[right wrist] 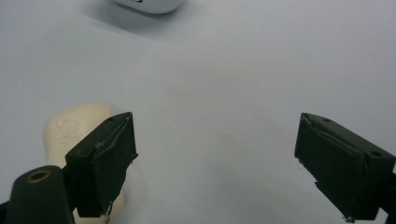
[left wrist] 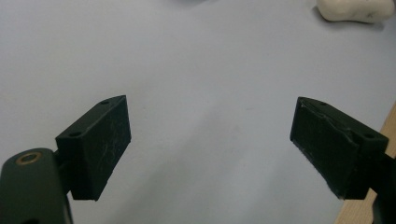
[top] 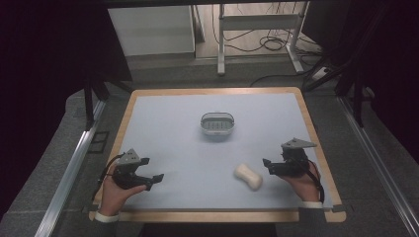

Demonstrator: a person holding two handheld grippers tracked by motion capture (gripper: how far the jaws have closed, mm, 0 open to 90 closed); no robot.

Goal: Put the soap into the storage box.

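Both hands rest low on the tabletop (top: pixel 163 118). The right gripper (top: pixel 269 166) aims at the soap (top: pixel 248 177), fingers spread, one hiding part of it; the left gripper (top: pixel 153 181) has fingers spread, nothing between them.

No text, label, brand, number or sign can be read anywhere in these pictures. The cream soap bar (right wrist: pixel 77 135), at the lower left of the right gripper view, bears a faint raised mark on its top face, but it is too blurred to make out as letters. The white soap dish (top: pixel 217 124) at the centre of the high view shows only dark slots in its bottom, no writing.
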